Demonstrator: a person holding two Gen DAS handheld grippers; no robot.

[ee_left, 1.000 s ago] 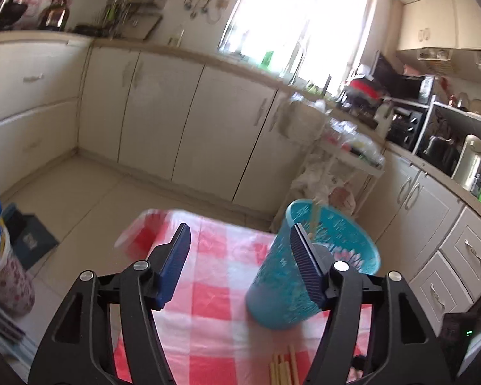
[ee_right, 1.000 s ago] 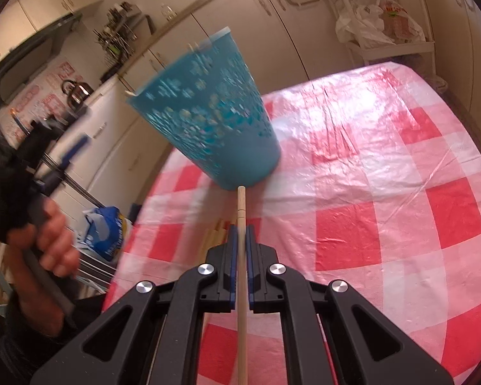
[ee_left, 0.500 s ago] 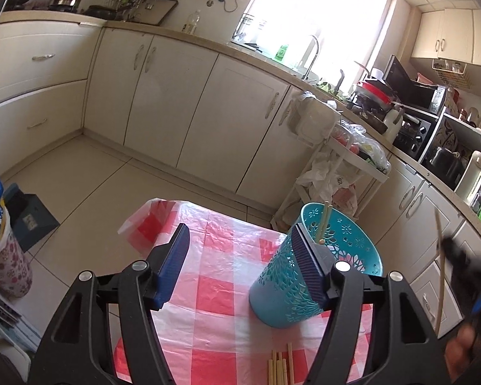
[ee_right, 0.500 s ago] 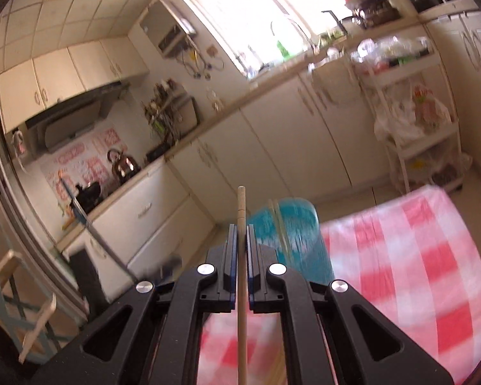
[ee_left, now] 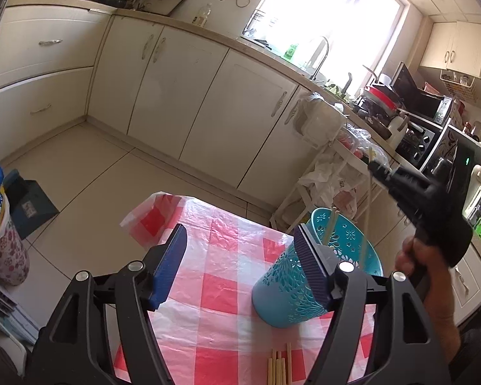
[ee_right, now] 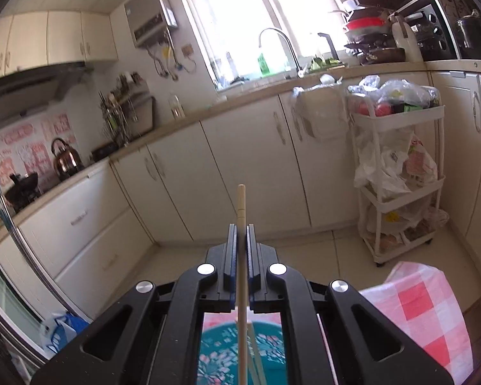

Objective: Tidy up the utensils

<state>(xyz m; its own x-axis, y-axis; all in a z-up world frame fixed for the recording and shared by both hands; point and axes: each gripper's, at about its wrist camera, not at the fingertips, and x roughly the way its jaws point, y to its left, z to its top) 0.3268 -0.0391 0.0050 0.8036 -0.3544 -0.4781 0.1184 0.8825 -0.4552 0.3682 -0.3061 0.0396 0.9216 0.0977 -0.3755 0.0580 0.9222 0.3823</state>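
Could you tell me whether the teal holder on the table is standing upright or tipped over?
Upright: the teal holder stands on its base on the checked tablecloth, mouth upward, with chopsticks poking out.

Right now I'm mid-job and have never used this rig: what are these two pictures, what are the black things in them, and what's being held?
There is no robot arm. A person holds a two-finger claw in each hand, and each claw carries a fisheye camera looking out along its fingers.

The left wrist picture shows the left claw open, empty, above a table with a red-and-white checked tablecloth. On it stands a teal perforated utensil holder with chopsticks already inside; more loose chopsticks lie at the near edge. At the right, the person's hand carries the other claw.

The right wrist picture shows the right claw shut on one wooden chopstick, upright directly over the holder's mouth, its lower end running down toward the opening.
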